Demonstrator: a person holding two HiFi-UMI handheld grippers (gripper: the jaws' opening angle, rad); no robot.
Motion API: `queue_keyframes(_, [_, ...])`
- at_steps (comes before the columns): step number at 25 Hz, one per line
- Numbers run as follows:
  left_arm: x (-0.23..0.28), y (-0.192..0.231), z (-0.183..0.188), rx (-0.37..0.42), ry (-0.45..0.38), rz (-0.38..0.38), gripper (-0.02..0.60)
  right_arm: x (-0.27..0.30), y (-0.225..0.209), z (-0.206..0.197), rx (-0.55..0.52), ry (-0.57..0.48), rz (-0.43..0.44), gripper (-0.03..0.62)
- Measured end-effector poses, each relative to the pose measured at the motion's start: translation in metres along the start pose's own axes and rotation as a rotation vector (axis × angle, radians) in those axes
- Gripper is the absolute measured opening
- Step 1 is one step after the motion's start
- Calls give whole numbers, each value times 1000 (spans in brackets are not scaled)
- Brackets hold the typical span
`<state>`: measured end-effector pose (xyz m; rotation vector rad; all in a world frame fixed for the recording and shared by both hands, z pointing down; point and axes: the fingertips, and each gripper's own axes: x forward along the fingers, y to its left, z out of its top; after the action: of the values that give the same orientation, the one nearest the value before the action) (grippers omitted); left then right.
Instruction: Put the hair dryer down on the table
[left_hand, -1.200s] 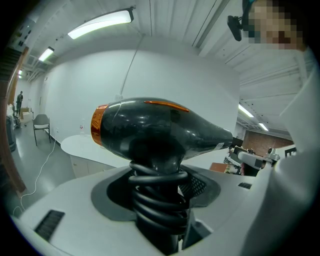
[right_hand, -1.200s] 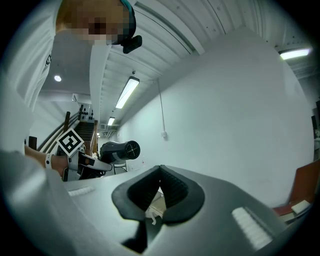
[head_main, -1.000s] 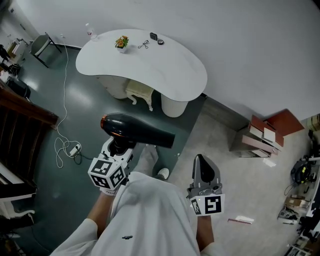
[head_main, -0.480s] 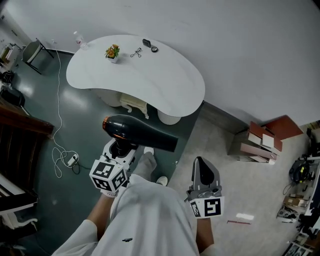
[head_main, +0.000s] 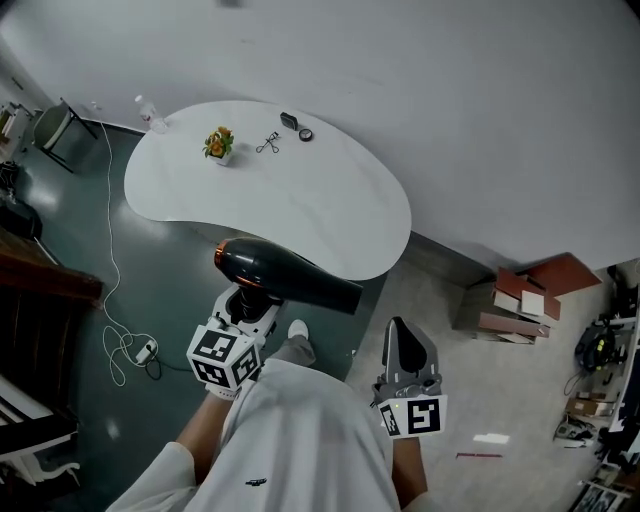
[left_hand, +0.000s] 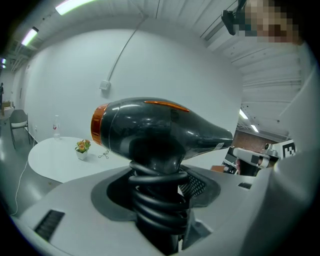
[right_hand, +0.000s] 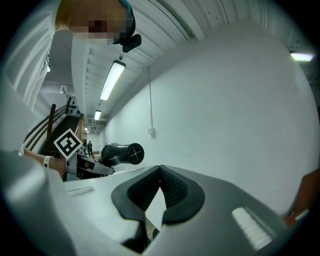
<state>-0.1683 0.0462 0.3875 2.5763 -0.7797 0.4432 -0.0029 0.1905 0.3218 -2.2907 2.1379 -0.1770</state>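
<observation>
Left gripper is clamping the hair dryer short of the counter at twelve o'clock; lowering it level onto bare surface looks best. Right gripper is hanging closed.

This looks like a staged corner of a big hall or workshop. A white curved desk with a small flower pot stands by a bare white wall. A loose cable lies on the green floor, boxes are piled at the wall, and a tube light hangs under a ribbed ceiling.
</observation>
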Motion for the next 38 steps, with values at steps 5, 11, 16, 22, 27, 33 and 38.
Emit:
queue_keyframes(5, [27,32,24,-3,-2,-34,262,44,4,6,-9,3,-26,11])
queue_keyframes(11, [50,53,29,-12,26,-90,262,80,15,8,-17,11,-57,11])
queue_keyframes(16, [58,63,31,-25,35,-115,262,97,20,12,-35,29,-59,11])
queue_keyframes(22, [66,73,39,-36,17,-87,262,113,12,15,-53,39,-31,11])
queue_keyframes(27, [71,83,45,-57,-2,-31,262,133,4,17,-64,35,29,11])
queue_keyframes(33, [93,80,56,-67,-11,40,262,156,-29,23,-57,14,94,11])
queue_keyframes(38, [117,72,63,-73,-5,88,262,173,-60,27,-53,9,145,11])
